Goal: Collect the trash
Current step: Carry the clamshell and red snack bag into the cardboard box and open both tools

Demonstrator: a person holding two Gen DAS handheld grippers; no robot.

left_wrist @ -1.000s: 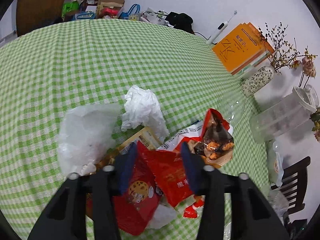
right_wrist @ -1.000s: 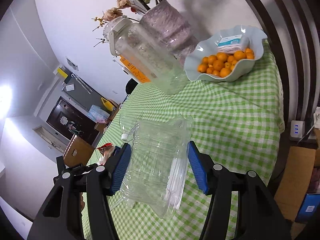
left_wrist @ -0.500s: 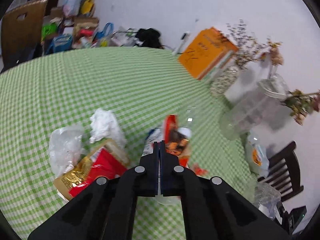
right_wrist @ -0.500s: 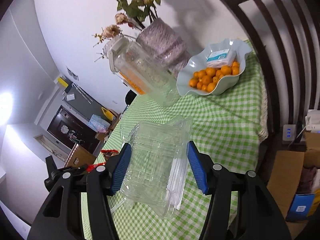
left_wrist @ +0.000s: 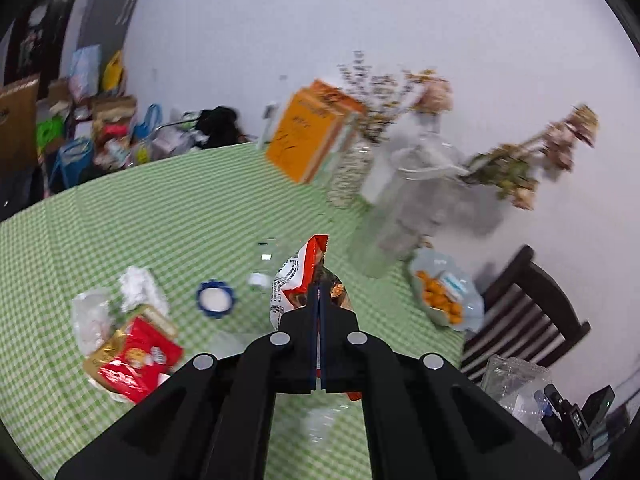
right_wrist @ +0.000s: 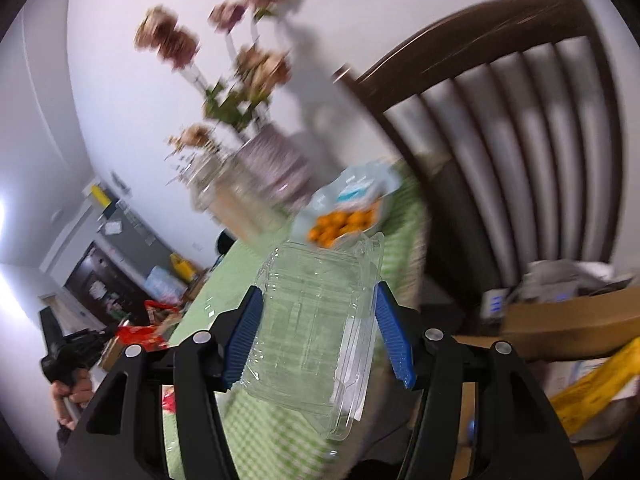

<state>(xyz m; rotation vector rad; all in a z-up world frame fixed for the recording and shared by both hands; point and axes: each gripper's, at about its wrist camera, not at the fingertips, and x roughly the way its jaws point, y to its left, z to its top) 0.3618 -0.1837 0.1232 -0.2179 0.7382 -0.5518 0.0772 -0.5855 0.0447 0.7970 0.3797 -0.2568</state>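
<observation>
The red snack wrapper (left_wrist: pixel 308 276) sticks up from between the pads of the left gripper (left_wrist: pixel 319 308), whose jaws are pressed together on its lower edge, lifting it clear of the green checked tablecloth (left_wrist: pixel 168 216). Below and to the left of that gripper lie a red cookie packet (left_wrist: pixel 136 358), a crumpled white tissue (left_wrist: pixel 138 286), a clear plastic bag (left_wrist: pixel 90 316) and a blue-rimmed lid (left_wrist: pixel 215 298). To its right sits a bowl of oranges (left_wrist: pixel 442 294), with a clear pitcher (left_wrist: pixel 404 216) and an orange book (left_wrist: pixel 312 136) further ahead.

The clear plastic clamshell box (right_wrist: pixel 316 328) is clamped between the blue pads of the right gripper (right_wrist: pixel 318 336), jaws held apart by its width. Beyond its top edge sits the same bowl of oranges, and a dark wooden chair (right_wrist: pixel 500 128) stands to the right. Far left, a hand (right_wrist: pixel 70 394) holds the other gripper with the red wrapper.
</observation>
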